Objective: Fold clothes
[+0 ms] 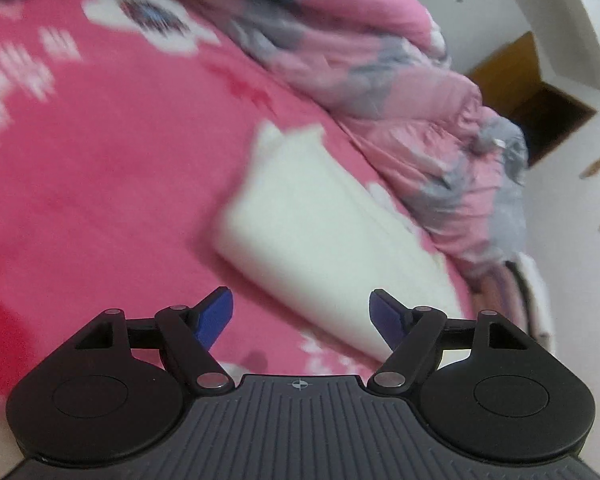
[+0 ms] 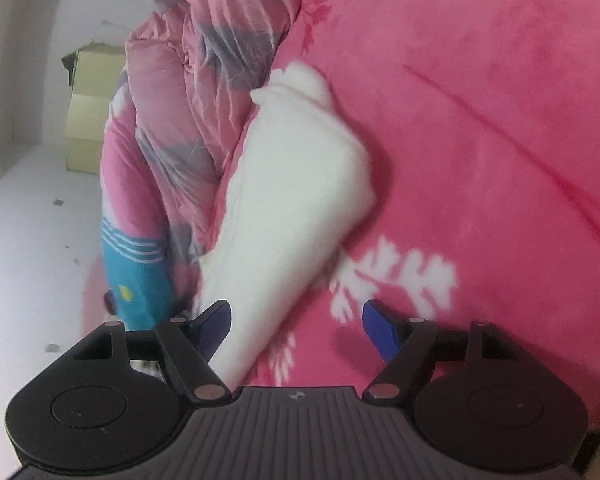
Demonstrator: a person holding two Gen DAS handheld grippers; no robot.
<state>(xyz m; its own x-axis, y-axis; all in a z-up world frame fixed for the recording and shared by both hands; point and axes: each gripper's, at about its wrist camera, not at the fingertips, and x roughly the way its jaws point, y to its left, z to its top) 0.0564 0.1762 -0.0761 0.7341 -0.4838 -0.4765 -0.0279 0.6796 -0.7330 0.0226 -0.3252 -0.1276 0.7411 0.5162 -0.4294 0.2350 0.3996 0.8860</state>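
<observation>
From my remote seat, both views were smeared by motion. On the left wrist view the white print [image 1: 24, 76] on the pink bedsheet [image 1: 100, 184] blurred into streaks, and I could not read its pattern. The folded white garment [image 1: 320, 236] had soft edges, so its layers were perhaps two, perhaps more. On the right wrist view its near end [image 2: 236, 364] ran behind the gripper body. The quilt [image 2: 172, 92] hid part of the cardboard box [image 2: 88, 120].

pink bed [image 1: 100, 160]; folded white garment [image 1: 324, 232], quilt [image 1: 400, 80]
</observation>
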